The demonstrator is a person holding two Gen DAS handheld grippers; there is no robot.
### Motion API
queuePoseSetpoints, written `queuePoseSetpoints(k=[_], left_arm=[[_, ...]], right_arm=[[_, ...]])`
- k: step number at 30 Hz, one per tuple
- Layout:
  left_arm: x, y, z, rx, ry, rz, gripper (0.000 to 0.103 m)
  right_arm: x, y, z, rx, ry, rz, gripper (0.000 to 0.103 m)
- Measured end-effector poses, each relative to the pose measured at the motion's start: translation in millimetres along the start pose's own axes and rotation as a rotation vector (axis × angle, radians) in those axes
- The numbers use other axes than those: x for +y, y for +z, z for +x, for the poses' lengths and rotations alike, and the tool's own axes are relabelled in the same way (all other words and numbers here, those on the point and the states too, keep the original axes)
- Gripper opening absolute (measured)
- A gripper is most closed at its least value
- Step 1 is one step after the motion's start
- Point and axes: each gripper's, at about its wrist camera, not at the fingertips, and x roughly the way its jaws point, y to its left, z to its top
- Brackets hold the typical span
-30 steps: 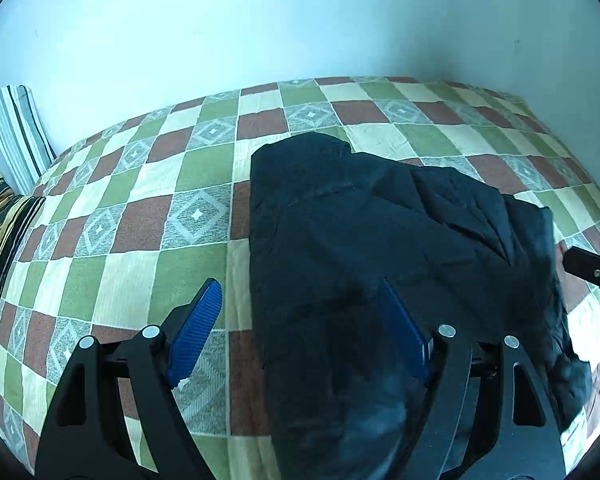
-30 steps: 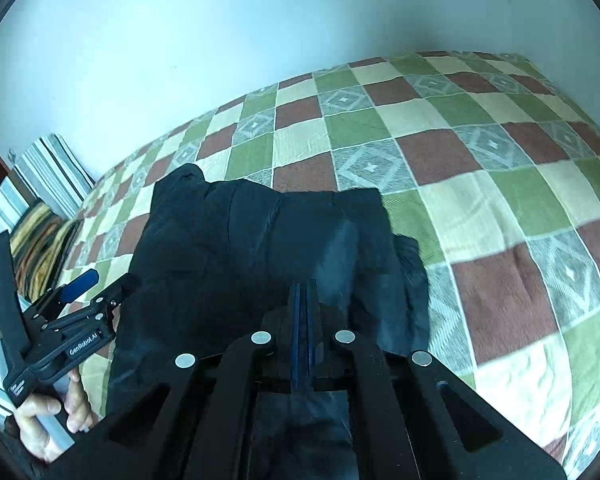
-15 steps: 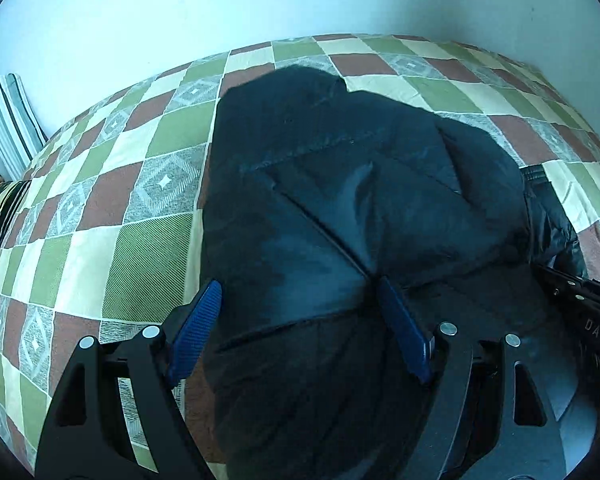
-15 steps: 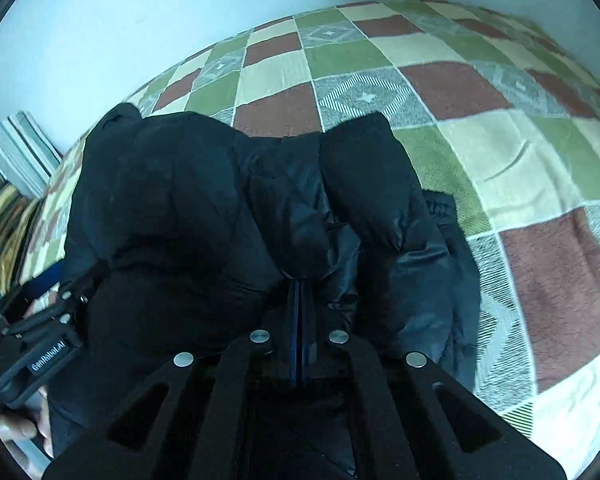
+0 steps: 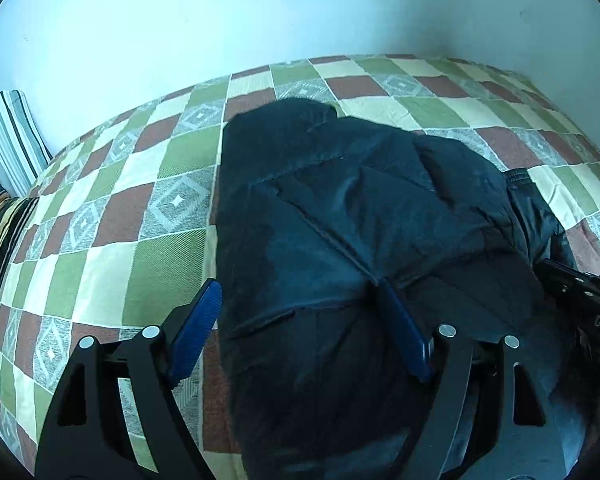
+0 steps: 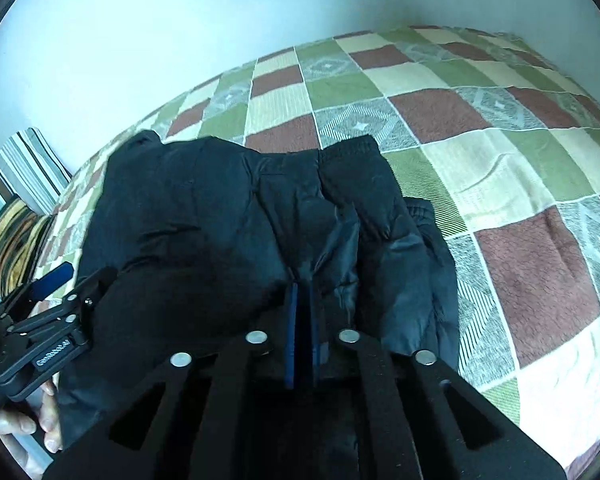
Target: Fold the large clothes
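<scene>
Jacket, black, puffy, folded into a thick bundle, lying on checkered bedspread of green, cream and rust squares. Occupies bed's middle, collar end toward white wall. Same jacket in right wrist view, elastic cuff end poking out at right edge of bundle.

Left gripper: blue pads spread wide, hovering low over jacket's near left edge; left pad over bedspread just beside the fabric, right pad over the jacket. Contact with cloth not clear. Seen also from the right camera, at jacket's left side, held by bare hand.

Right gripper: blue pads almost pressed together, narrow gap, dark fabric of jacket's near edge pinched between them. Body of it visible at right edge of left view.

Striped pillows stacked at far left by the wall, well apart from jacket.
</scene>
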Motion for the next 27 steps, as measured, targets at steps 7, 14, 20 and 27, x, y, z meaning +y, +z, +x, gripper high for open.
queuePoseSetpoints(k=[7, 14, 20, 27], left_arm=[[3.2, -11.1, -29.2, -0.036, -0.015, -0.012, 0.081], [1.1, -26.4, -72.2, -0.086, -0.049, -0.03, 0.082], [-3.9, -38.6, -110.2, -0.137, -0.057, -0.038, 0.09], [-6.9, -54.2, -147.0, -0.196, -0.031, -0.051, 0.093]], right_arm=[[6.1, -10.1, -37.1, -0.057, -0.02, -0.013, 0.047], [4.4, -25.8, -71.7, -0.097, -0.047, -0.004, 0.054], [8.8, -38.3, -106.9, -0.148, -0.065, -0.01, 0.058], [19.1, -52.2, -142.8, -0.221, -0.104, -0.043, 0.073]])
